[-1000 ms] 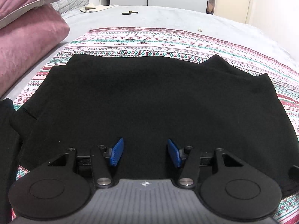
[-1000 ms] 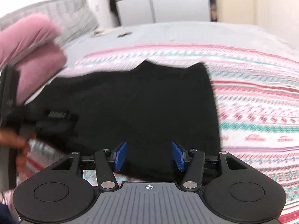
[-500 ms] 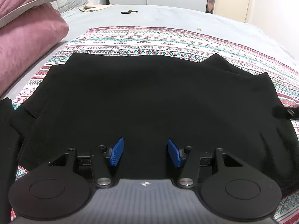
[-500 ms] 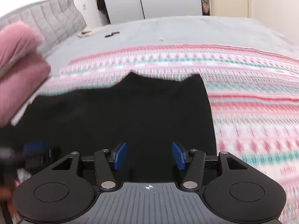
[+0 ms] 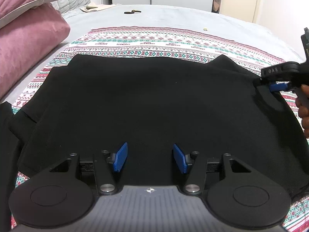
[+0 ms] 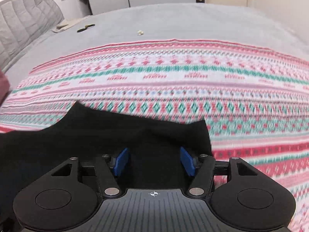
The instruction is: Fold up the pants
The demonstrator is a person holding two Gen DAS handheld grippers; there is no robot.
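Black pants (image 5: 146, 104) lie folded flat on a patterned blanket (image 5: 154, 42) on the bed. My left gripper (image 5: 150, 159) is open and empty, low over the near edge of the pants. My right gripper (image 6: 153, 161) is open, with the far right corner of the pants (image 6: 135, 133) between its blue pads. It also shows in the left wrist view (image 5: 278, 79), at the pants' right edge, held by a hand.
Two pink pillows (image 5: 29, 27) are stacked at the left. A grey sheet (image 5: 164, 17) covers the far bed, with a small dark object (image 5: 132, 12) and a beige cloth (image 5: 92, 8) on it. A wardrobe and a door stand behind.
My right gripper has moved forward and right to the far right corner of the pants, entering the left wrist view. My left gripper has stayed put and open.
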